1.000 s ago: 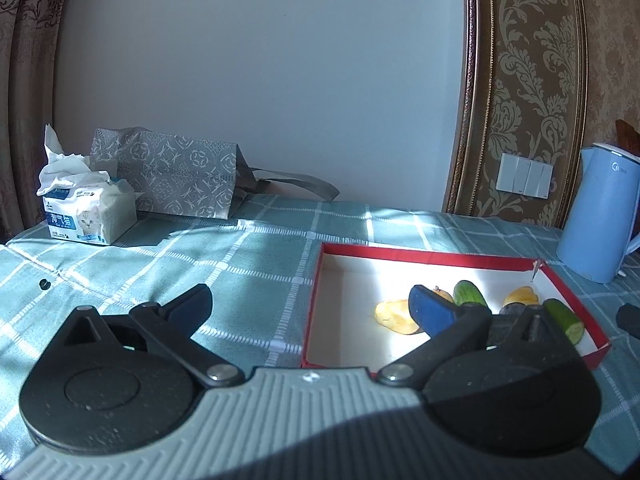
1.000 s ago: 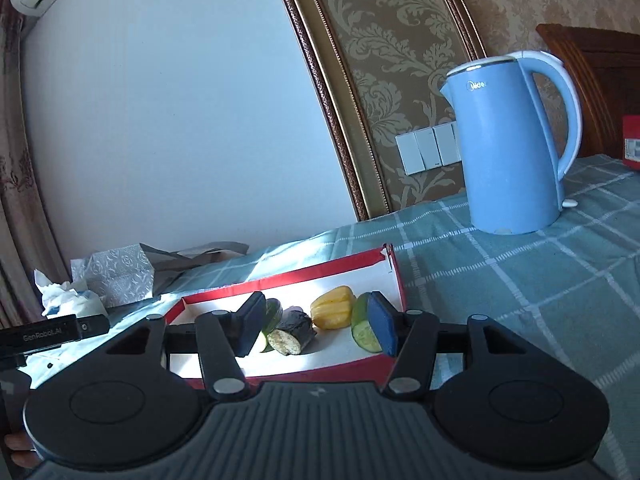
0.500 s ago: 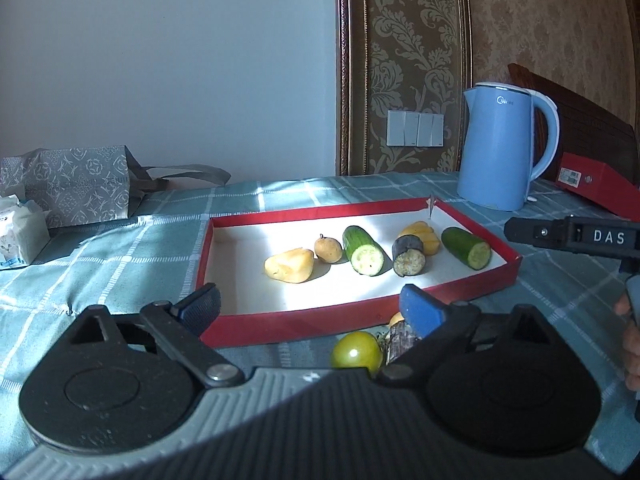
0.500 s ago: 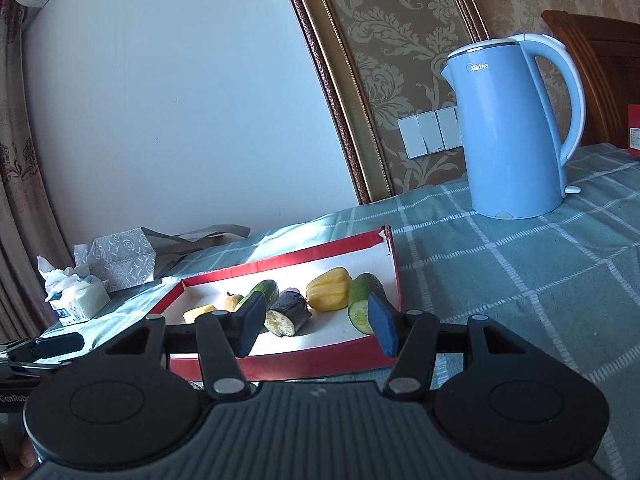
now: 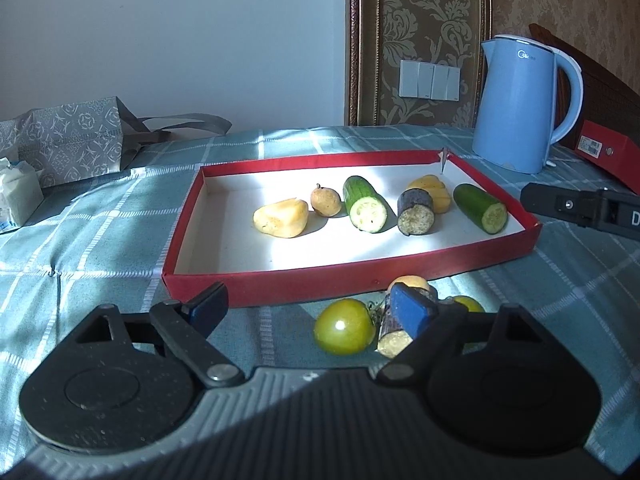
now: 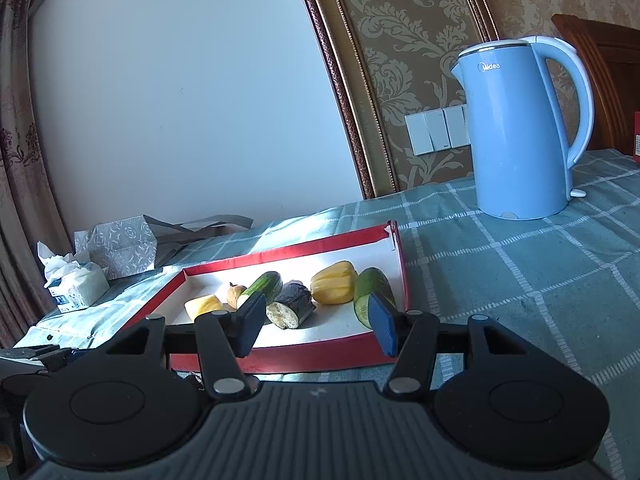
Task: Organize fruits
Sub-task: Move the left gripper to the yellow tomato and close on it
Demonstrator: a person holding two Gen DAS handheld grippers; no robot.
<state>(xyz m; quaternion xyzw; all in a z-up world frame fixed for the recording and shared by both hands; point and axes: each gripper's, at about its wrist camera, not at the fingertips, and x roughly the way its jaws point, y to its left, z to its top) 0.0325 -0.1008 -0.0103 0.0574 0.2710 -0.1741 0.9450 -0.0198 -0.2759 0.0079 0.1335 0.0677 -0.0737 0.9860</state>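
We hold the left tool (image 5: 308,312) spread wide, low over the checked surface (image 5: 100,240), just short of the red tray (image 5: 360,278). Between its pads and the tray's near wall lie a green tomato (image 5: 342,332) and an eggplant piece (image 5: 390,332), its cut end facing us. In the tray, two cucumber halves (image 5: 365,204) (image 5: 480,208) lie with long axes running front to back, cut faces toward us. The right tool (image 6: 316,326) is also spread, empty, facing the tray's end; a blue kettle (image 6: 516,136) stands beyond.

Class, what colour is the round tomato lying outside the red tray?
Green, with a yellowish tinge: the tomato shows best in the left wrist view.
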